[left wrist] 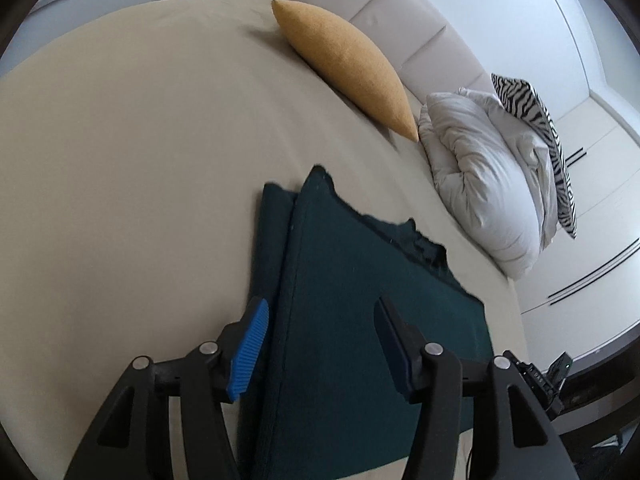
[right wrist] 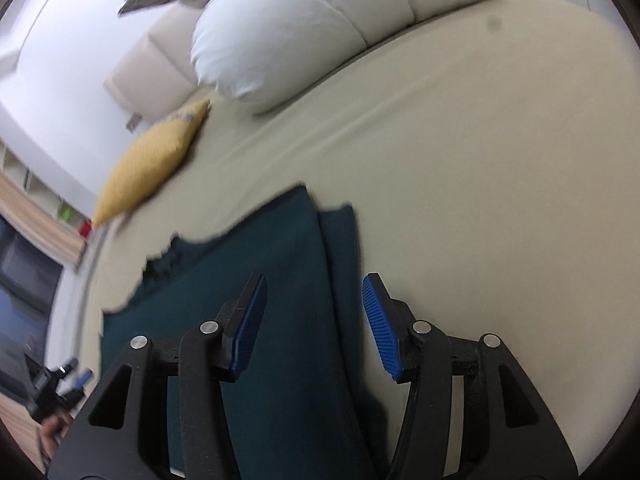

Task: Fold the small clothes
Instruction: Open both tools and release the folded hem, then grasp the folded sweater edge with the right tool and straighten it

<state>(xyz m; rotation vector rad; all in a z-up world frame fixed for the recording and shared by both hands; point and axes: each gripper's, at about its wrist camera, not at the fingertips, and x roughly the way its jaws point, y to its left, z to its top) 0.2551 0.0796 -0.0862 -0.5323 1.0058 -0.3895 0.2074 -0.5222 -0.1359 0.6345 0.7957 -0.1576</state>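
A dark teal garment (left wrist: 360, 320) lies folded flat on the beige bed sheet (left wrist: 120, 180), with a ragged far edge and a narrow folded strip along its left side. My left gripper (left wrist: 322, 308) hovers open over that left part, its blue pads apart and not pressing the cloth. In the right wrist view the same garment (right wrist: 248, 264) shows its right folded edge. My right gripper (right wrist: 314, 292) is open above that edge, with the cloth lying loose below the fingers. The other gripper (right wrist: 52, 388) and a hand show at the lower left of the right wrist view.
A mustard yellow cushion (left wrist: 348, 64) leans at the padded headboard (left wrist: 380, 4). A bunched white duvet (left wrist: 492, 184) and a zebra-striped pillow (left wrist: 540, 128) lie to the right of it. The bed's edge (left wrist: 516, 296) runs close to the garment's right side. The wall stands beyond.
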